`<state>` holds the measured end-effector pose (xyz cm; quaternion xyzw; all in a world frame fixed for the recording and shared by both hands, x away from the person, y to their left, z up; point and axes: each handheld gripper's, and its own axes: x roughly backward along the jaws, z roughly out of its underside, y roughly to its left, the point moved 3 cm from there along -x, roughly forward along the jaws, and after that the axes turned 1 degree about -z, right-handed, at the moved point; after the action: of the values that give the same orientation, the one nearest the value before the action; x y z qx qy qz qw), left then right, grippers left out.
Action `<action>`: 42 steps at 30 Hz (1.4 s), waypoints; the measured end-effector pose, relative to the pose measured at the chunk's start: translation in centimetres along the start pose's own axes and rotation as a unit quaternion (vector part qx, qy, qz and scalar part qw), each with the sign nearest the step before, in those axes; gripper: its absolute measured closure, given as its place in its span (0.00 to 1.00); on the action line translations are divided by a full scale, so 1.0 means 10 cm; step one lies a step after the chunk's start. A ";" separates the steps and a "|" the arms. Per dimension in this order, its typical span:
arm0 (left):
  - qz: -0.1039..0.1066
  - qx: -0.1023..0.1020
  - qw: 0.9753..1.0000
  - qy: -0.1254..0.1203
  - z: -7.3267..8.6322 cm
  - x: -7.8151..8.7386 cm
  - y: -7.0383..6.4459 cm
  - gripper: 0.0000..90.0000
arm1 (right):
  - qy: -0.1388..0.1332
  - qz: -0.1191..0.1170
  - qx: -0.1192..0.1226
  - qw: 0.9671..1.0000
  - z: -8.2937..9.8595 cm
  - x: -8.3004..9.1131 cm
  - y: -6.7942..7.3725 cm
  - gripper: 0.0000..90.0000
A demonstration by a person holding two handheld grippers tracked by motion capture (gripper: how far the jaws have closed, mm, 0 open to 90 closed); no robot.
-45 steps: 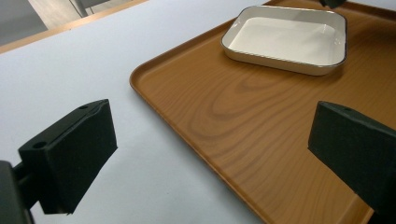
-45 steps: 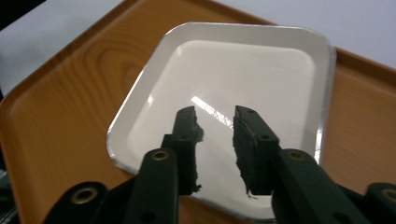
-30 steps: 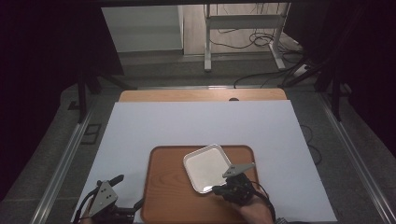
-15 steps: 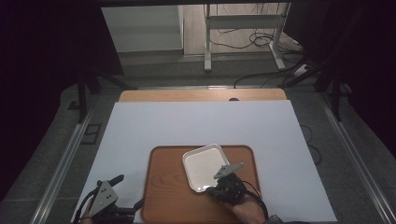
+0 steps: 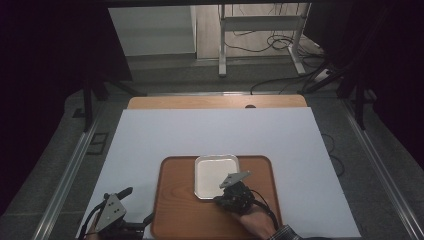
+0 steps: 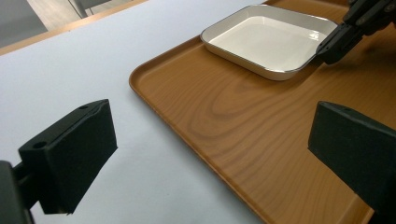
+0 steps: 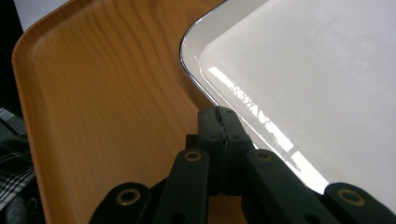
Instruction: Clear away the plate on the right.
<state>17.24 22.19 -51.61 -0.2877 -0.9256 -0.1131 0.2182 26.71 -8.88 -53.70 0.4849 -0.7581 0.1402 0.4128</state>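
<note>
Nearest you, bottom-left of the high view: your left tongs (image 5: 131,206) sit over the white sheet (image 5: 150,140) on the counter (image 5: 215,102), just off the near-left corner of the wooden tray (image 5: 175,200). Jaws spread wide, nothing between them; in the left gripper view they frame the tray's rim w/ bare wood and sheet in between.

A bit further in, right of centre: your right tongs (image 5: 223,196) are over the tray, hand behind them at the near edge. Jaws clenched on the near rim of the white dish (image 5: 216,175). In the right gripper view the two black jaws are pressed tight together at the dish's chrome-edged lip, close to a rounded corner. Left gripper view agrees: dark tip meets the dish edge.

The dish itself: square, shallow, empty, lying inside the tray, toward the far edge, roughly mid-width. Whether it rests flat or is raised a touch at the gripped side, can't tell.

Beyond that: more white sheet, then a bare wood strip of counter at the far end.
</note>
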 end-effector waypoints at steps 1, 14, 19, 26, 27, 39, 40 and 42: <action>0.000 0.000 1.000 0.000 0.00 0.00 0.00 0.01 | 0.000 0.000 -0.001 1.000 0.00 0.00 0.00 1.00; 0.000 0.000 1.000 0.000 0.00 0.00 0.00 0.01 | -0.003 -0.002 -0.004 1.000 -0.01 0.01 -0.02 0.99; -0.001 0.000 1.000 0.000 0.00 0.00 0.00 0.01 | -0.006 -0.004 -0.002 1.000 -0.02 0.02 0.00 0.97; -0.001 -0.002 1.000 0.000 0.00 0.00 0.00 0.01 | -0.010 -0.004 0.001 1.000 -0.03 0.05 0.01 0.94; -0.001 -0.001 1.000 0.000 0.00 0.00 0.00 0.01 | -0.011 -0.002 0.001 1.000 -0.03 0.05 0.01 0.93; -0.001 0.000 1.000 0.000 0.00 0.00 0.00 0.01 | -0.026 0.006 -0.004 1.000 -0.05 0.14 -0.02 0.87; -0.001 0.000 1.000 0.000 0.00 0.00 0.00 0.01 | -0.029 0.007 -0.003 1.000 -0.05 0.15 -0.02 0.86; -0.001 0.001 1.000 0.000 0.00 0.00 0.00 0.01 | -0.033 0.009 -0.004 0.999 -0.05 0.17 -0.03 0.84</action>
<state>17.22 22.20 -51.60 -0.2869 -0.9259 -0.1127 0.2182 26.92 -9.79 -52.11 0.4809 -0.7759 0.1251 0.3885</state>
